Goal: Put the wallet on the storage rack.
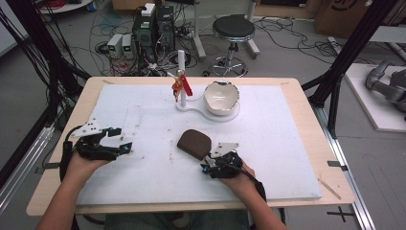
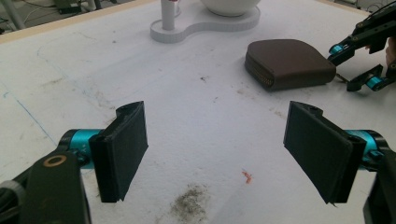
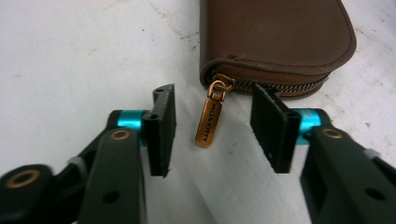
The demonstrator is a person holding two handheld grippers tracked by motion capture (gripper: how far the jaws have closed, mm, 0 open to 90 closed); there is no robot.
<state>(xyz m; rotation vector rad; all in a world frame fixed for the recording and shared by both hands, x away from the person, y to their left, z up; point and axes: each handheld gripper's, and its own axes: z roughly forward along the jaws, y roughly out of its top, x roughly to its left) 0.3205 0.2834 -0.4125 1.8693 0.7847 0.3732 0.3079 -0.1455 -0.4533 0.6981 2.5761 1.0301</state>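
item: brown zip pouch [image 3: 275,35], leather-look, lay flat near the middle of the white table pad [image 1: 143,115], in front of the bowl stand [image 1: 210,112] and just ahead of the right gripper [image 3: 212,128]. judged light, soft-sided and mildly springy, with a smooth skin likely to slip under a flat pinch and a body that would slide on the pad if tugged unbraced. closure: metal zip along the rounded edge, shut as far as could be seen. best hold: the brass pull tab [image 3: 209,122], thin, stiff and lying flat on the pad, pointing back between the right gripper's jaws, which stood partly spread on either side of it, touching nothing. left gripper [image 2: 215,149] rested well apart at the pad's left, jaws wide and empty; it seemed suited to pinning the pouch's far side while the tab was drawn.
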